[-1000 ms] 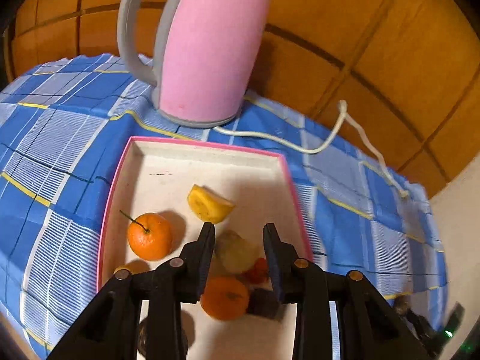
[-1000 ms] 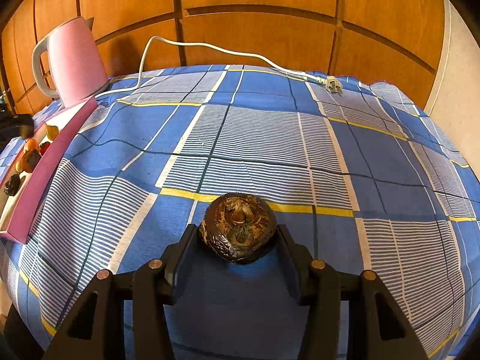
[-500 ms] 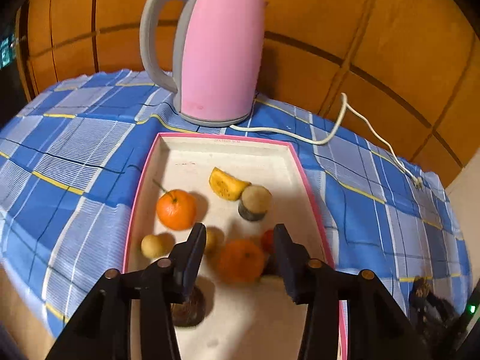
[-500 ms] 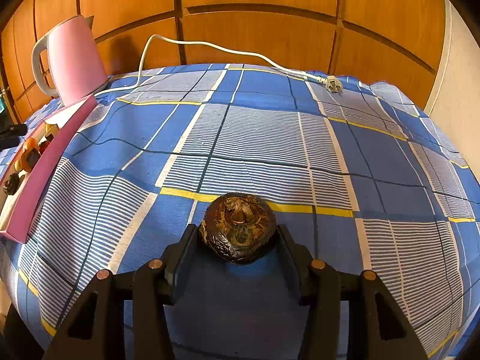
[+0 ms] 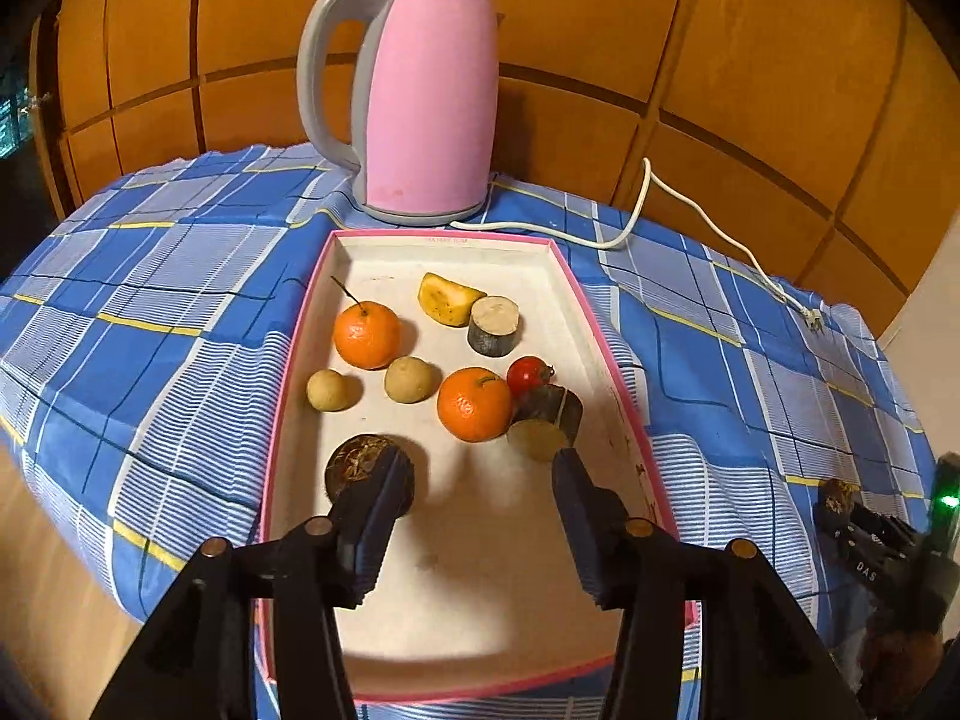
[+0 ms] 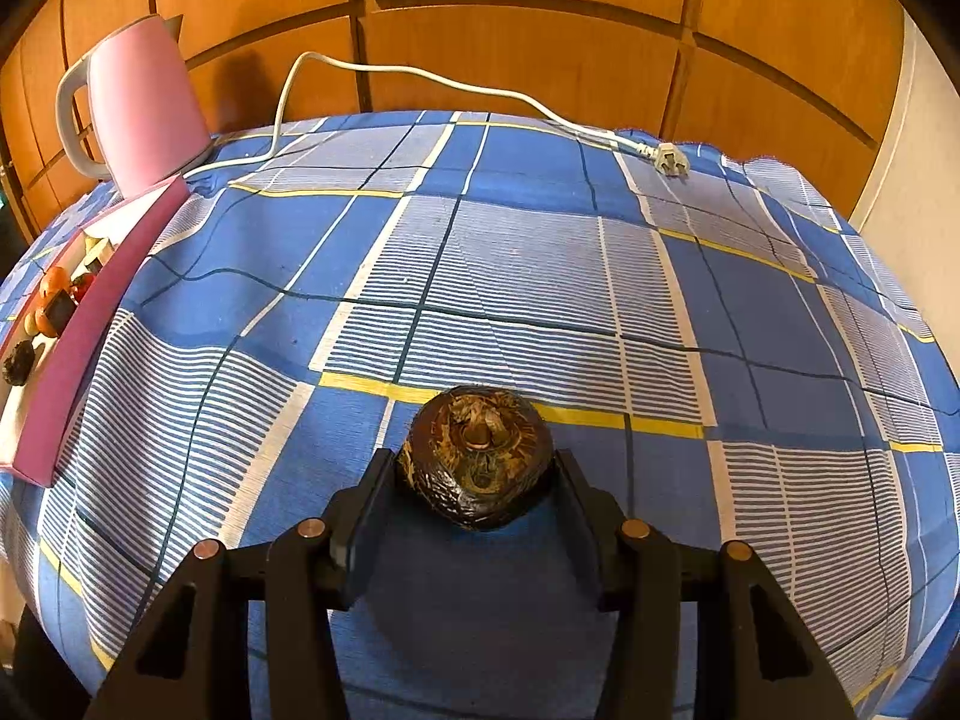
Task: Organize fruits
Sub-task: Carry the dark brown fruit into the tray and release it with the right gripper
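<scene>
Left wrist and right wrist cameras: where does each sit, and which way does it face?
Left wrist: on the left gripper, above the pink-rimmed tray, facing the pink kettle; both fingers show, open.
Right wrist: on the right gripper, low over the checked tablecloth; fingers grip a dark brown fruit.
Shared: kettle, tray, white cord.

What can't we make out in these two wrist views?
- Left wrist: dark round fruit in the tray, partly behind a left claw finger.
- Left wrist: right claw at the frame's right edge, cut off.
- Right wrist: tray contents, mostly behind its wall, too small.
- Right wrist: dark fruit's underside, unseen in the right claw.
</scene>
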Available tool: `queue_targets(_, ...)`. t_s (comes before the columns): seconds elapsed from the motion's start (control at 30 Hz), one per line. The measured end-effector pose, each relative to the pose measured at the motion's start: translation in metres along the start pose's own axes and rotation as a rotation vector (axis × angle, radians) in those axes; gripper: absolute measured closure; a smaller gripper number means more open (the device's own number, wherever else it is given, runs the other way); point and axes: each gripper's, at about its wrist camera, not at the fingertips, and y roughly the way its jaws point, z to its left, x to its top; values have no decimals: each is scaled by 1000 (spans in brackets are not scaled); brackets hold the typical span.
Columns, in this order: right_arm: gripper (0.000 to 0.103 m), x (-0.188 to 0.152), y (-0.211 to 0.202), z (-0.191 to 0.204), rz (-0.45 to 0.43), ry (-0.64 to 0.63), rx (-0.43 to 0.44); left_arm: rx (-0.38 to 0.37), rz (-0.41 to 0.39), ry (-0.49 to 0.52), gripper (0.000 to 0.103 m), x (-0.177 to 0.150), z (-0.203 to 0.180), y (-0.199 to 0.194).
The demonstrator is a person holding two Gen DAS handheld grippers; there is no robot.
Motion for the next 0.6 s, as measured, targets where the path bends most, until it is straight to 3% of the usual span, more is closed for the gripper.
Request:
queue_targets(0.33,51,12,-23,33,-3,-79,94,3,-7,-28,48,-7,13,-8)
queue_targets(0.6,51,25,-46,107,6,-248,308,27,-30,-72,48,-9,36,-18)
